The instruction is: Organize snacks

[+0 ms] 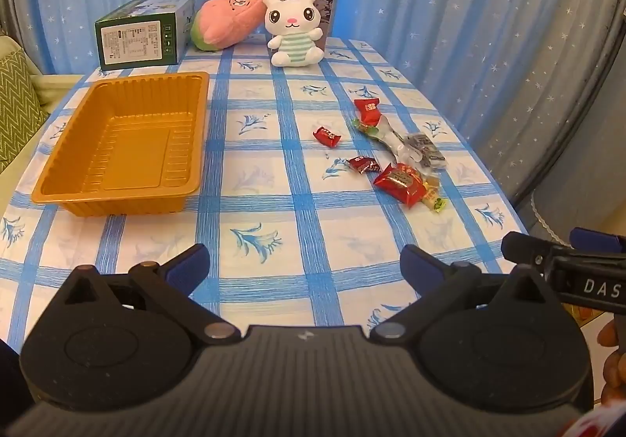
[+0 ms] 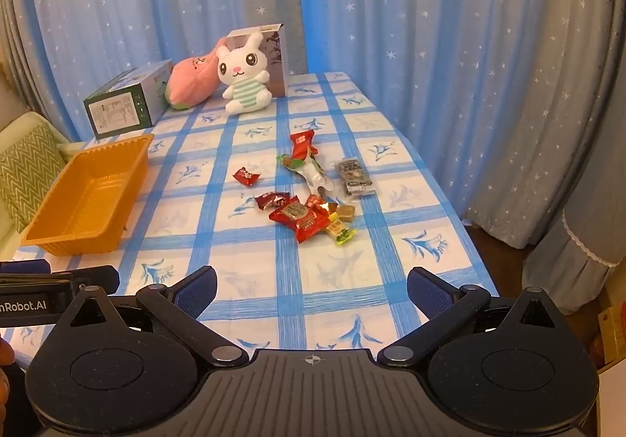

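Snacks (image 2: 309, 198) all lie loose on the tabletop (image 2: 352, 280), at about 1 o'clock. The orange tray (image 1: 129, 147) at 10 o'clock holds nothing yet. The left hand-held gripper (image 1: 304, 267) and right hand-held gripper (image 2: 312, 286) both gape wide, holding nothing

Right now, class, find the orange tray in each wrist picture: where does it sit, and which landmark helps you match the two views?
Left wrist view: the orange tray sits left of centre, empty, on the checked tablecloth.
Right wrist view: the orange tray lies at the far left edge, also empty.
Shared landmark: the white bunny plush at the table's far end, right of the tray in both views.
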{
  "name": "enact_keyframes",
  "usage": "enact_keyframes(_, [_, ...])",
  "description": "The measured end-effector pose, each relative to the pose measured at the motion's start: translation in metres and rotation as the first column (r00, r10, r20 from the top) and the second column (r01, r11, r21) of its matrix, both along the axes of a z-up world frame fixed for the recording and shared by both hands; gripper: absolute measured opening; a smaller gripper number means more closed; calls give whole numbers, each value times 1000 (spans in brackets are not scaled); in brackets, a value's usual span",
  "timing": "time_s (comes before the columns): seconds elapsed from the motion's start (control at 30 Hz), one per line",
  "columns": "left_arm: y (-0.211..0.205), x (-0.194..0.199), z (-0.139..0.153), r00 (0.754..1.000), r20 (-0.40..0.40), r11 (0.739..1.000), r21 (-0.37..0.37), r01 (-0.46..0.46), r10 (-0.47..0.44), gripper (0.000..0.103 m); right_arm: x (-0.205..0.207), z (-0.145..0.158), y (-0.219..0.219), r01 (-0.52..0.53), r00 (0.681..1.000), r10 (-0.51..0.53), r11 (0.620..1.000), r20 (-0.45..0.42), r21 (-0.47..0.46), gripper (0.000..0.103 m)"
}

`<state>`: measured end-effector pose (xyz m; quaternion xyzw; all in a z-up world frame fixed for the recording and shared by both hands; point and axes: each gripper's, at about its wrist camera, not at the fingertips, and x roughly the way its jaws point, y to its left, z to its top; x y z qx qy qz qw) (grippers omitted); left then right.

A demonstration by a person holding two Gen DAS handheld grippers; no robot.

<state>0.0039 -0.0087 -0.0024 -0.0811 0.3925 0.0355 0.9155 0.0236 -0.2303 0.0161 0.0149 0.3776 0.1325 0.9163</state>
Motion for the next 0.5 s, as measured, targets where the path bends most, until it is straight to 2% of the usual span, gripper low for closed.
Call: enact_keyframes(0.5, [7, -6, 3, 1000, 6, 1000, -5, 0, 0, 103, 0, 2, -1, 1, 1000, -1, 1000, 3, -5, 103])
